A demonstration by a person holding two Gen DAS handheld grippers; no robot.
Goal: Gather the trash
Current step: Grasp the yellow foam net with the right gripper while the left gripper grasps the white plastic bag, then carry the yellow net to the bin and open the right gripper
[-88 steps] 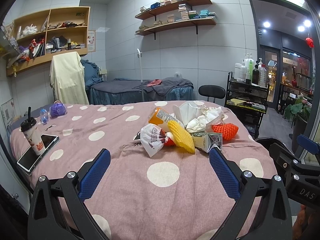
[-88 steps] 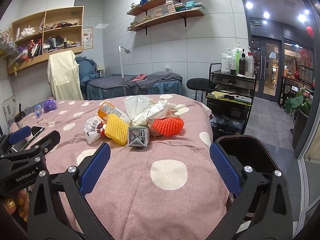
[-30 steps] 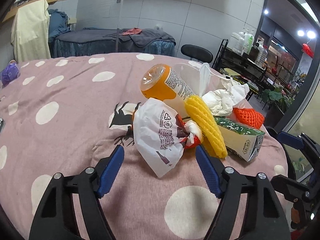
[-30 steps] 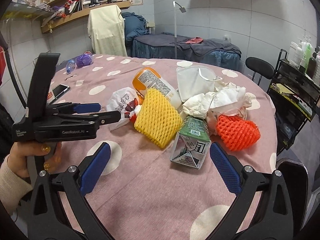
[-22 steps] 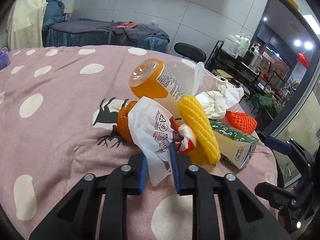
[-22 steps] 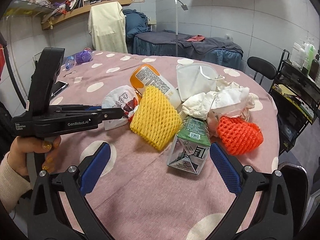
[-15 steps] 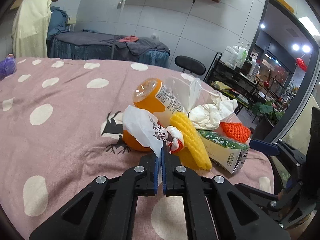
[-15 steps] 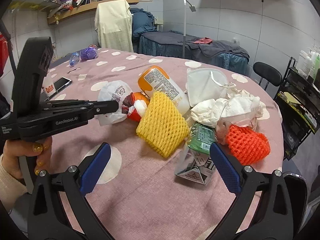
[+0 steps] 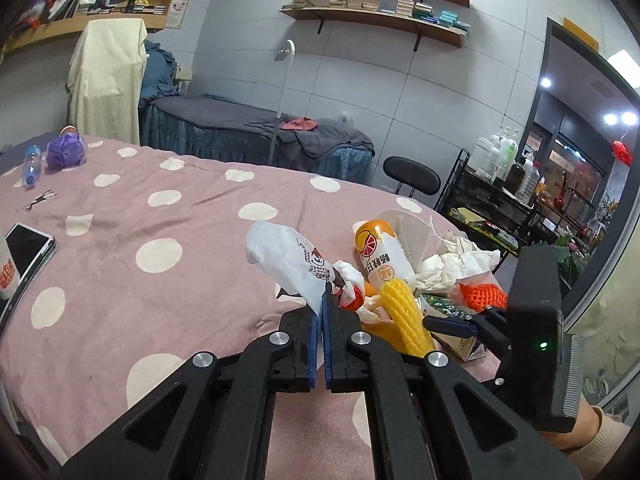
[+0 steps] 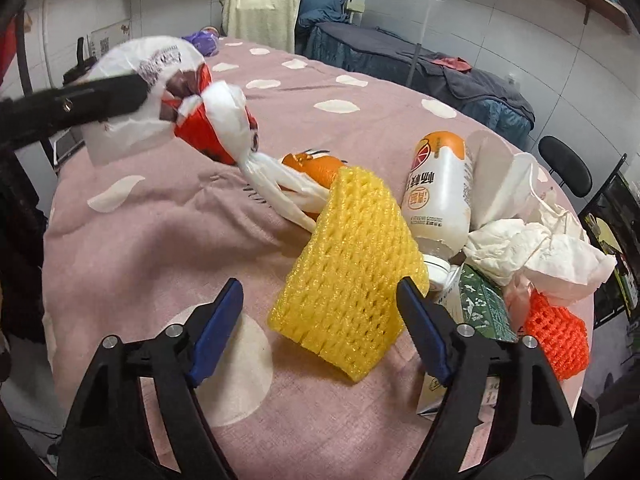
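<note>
My left gripper (image 9: 320, 312) is pinched tight on the edge of the white plastic bag (image 9: 286, 260), which hangs lifted off the surface (image 9: 160, 280) with its twisted tail trailing down under the yellow foam net (image 10: 352, 264). I hold it by a thin edge because crinkly film offers nothing firmer to clamp, and I judge it could slip or drag the orange peel (image 10: 316, 166) lying against the tail.

My right gripper (image 10: 320, 312) holds nothing; its jaws stand wide apart on either side of the foam net's lower end, not yet touching it, lined up so that closing should catch the soft sleeve.

The orange drink bottle (image 10: 438, 196), crumpled tissue (image 10: 532, 252), green carton (image 10: 480, 308) and red foam net (image 10: 556, 332) lie heaped just beside it, awaiting collection.
</note>
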